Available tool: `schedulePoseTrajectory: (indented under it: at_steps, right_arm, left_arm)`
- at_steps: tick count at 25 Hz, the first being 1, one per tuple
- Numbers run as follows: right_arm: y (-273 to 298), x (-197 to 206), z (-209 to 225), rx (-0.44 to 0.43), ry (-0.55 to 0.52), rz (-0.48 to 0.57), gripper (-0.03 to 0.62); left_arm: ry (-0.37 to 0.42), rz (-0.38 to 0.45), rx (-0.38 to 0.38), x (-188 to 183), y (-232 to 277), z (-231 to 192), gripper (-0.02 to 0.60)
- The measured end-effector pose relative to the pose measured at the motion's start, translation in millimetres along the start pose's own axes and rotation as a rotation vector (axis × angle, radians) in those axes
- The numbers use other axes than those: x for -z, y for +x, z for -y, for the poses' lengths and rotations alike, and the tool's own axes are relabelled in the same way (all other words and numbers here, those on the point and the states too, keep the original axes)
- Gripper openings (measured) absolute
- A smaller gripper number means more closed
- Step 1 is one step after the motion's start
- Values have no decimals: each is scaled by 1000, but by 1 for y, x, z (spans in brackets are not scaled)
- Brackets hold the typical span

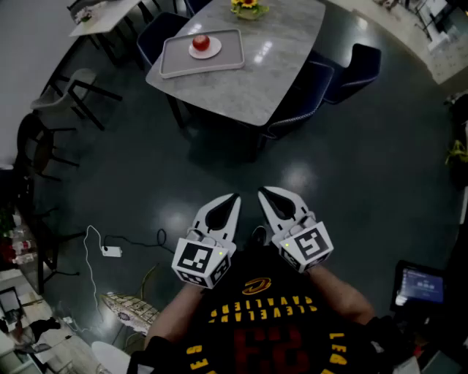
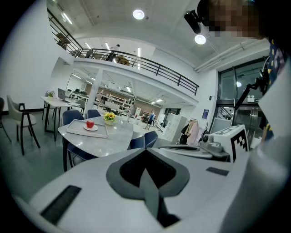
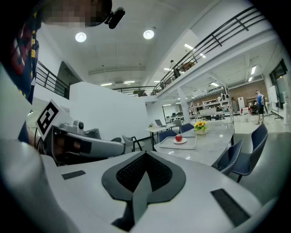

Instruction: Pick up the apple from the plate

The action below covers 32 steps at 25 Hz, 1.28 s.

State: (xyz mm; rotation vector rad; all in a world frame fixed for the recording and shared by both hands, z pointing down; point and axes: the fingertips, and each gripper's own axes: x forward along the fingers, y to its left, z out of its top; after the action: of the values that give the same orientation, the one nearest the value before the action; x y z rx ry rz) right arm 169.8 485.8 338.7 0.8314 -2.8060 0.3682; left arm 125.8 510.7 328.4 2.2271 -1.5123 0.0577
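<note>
A red apple [image 1: 200,42] rests on a small white plate [image 1: 205,52], which sits in a grey tray [image 1: 174,64] on a marble table [image 1: 248,73] far ahead. The apple [image 2: 90,124] also shows small in the left gripper view, and the apple [image 3: 178,137] in the right gripper view. My left gripper [image 1: 235,198] and right gripper [image 1: 262,193] are held side by side close to my body, well short of the table. Both are shut with nothing between their jaws.
Dark blue chairs [image 1: 354,69] stand around the table, and a pot of yellow flowers [image 1: 248,8] sits at its far side. A white power strip [image 1: 111,250] with a cable lies on the dark floor at the left. Black-framed chairs [image 1: 69,95] stand at the far left.
</note>
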Motion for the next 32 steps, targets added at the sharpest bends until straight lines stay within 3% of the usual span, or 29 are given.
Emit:
schedulePoseTrajectory:
  at_steps: [8, 21, 32]
  right_arm:
    - [29, -10, -10, 1, 35, 37, 5]
    - [145, -34, -34, 72, 21, -2, 6]
    - [193, -45, -36, 124, 42, -23, 8]
  left_arm:
    - [11, 20, -1, -17, -5, -29, 2]
    - [-41, 129, 24, -77, -28, -155, 2]
    - [-73, 118, 65, -90, -23, -202, 2]
